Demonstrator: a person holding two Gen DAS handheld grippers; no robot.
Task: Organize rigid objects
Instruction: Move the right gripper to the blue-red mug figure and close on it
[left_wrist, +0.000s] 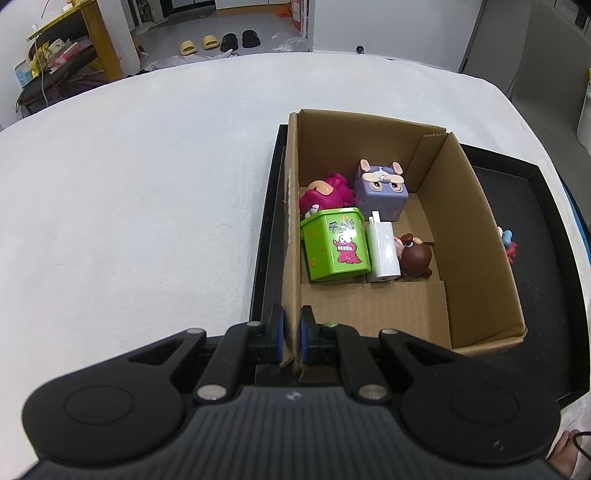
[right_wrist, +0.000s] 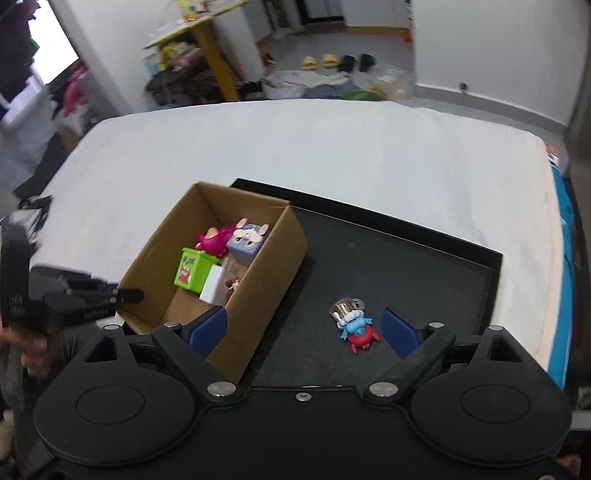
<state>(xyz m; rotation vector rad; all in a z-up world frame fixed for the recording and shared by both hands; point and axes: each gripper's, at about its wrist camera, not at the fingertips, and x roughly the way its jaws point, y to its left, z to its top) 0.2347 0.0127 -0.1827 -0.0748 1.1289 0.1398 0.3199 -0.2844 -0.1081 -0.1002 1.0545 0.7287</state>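
A cardboard box (left_wrist: 469, 236) stands on a black tray (left_wrist: 546, 280). Inside it lie a green toy bin (left_wrist: 334, 243), a white charger (left_wrist: 382, 251), a purple cube toy (left_wrist: 380, 190), a pink figure (left_wrist: 325, 192) and a brown figure (left_wrist: 415, 258). My left gripper (left_wrist: 291, 334) is shut on the box's left wall at its near corner. In the right wrist view my right gripper (right_wrist: 306, 330) is open above the tray (right_wrist: 424, 266), with a small blue and red figure (right_wrist: 356, 326) lying between its fingers' line. The box (right_wrist: 266, 273) shows to the left there.
The tray lies on a white padded table (left_wrist: 129, 184). The left gripper's body (right_wrist: 74, 299) shows at the left of the right wrist view. Shelves, slippers and bags stand on the floor beyond the table.
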